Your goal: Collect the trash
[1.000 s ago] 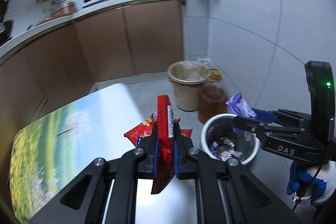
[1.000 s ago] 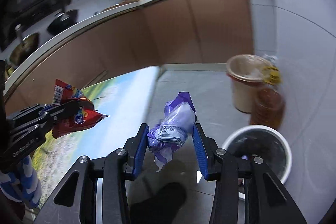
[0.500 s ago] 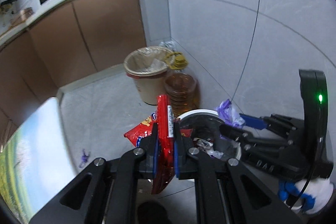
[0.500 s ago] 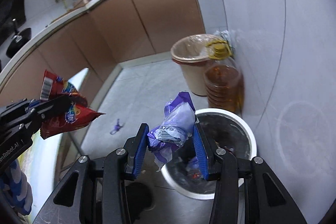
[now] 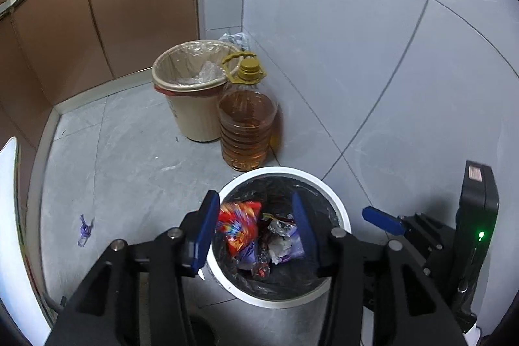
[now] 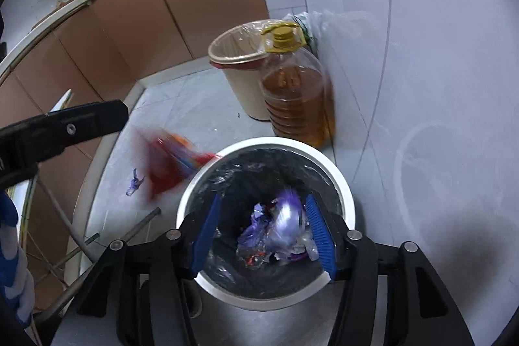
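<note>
Left gripper (image 5: 256,229) above white-rimmed trash bin (image 5: 340,216), jaws just opening, roughly half apart, gripping nothing, red snack wrapper (image 5: 238,227) blurred between them, right gripper (image 6: 261,231) likewise just opening, holding nothing, purple wrapper (image 6: 285,216) blurred over bin, oil jug (image 5: 248,125) beside.

Open white bin (image 5: 339,213) mouth below, oil jug (image 5: 248,132) and beige bin (image 5: 194,112) crowding behind, wall (image 5: 356,54) right.

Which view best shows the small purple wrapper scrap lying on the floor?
The right wrist view: the small purple wrapper scrap lies unobstructed on the grey floor tiles. The left wrist view shows it smaller, near the frame's left edge.
</note>
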`<state>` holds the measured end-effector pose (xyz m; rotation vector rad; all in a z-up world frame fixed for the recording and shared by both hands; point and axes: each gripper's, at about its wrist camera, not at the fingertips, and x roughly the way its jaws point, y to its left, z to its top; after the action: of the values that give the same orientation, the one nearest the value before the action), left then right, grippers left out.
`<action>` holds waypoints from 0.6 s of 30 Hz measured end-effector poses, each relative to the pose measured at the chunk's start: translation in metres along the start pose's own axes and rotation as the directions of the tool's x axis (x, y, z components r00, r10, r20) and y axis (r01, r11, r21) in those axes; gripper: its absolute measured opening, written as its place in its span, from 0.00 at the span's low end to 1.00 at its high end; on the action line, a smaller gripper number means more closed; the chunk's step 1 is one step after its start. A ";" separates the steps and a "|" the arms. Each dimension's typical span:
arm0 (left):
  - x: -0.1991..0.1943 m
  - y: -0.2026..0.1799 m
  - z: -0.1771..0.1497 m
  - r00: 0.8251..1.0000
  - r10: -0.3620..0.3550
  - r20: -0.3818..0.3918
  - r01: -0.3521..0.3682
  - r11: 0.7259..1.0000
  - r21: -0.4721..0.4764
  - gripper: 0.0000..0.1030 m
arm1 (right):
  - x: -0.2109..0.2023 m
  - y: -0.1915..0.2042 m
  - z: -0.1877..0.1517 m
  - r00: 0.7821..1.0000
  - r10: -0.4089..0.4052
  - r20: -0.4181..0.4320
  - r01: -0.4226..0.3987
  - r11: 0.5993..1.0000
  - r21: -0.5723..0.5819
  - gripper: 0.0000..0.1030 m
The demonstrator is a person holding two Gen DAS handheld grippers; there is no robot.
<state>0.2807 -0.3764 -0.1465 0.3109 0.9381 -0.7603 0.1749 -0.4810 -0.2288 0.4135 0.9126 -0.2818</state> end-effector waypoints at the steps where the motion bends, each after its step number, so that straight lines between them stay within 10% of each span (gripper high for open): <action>1: -0.003 0.002 -0.001 1.000 0.002 0.002 -0.002 1.000 -0.006 0.44 | 0.001 0.000 0.000 1.000 -0.002 -0.003 0.002 1.000 0.001 0.54; 12: -0.088 0.038 -0.036 0.985 0.145 0.096 -0.140 0.988 -0.060 0.44 | -0.040 0.056 -0.003 0.997 0.020 0.068 -0.014 0.995 -0.099 0.59; 18: -0.172 0.072 -0.078 0.939 0.288 0.190 -0.263 0.954 -0.144 0.53 | -0.100 0.125 -0.013 0.982 0.077 0.172 -0.034 0.970 -0.241 0.74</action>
<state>0.2219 -0.2057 -0.0557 0.2477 0.7177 -0.4667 0.1574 -0.3581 -0.1265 0.1878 0.7451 -0.1529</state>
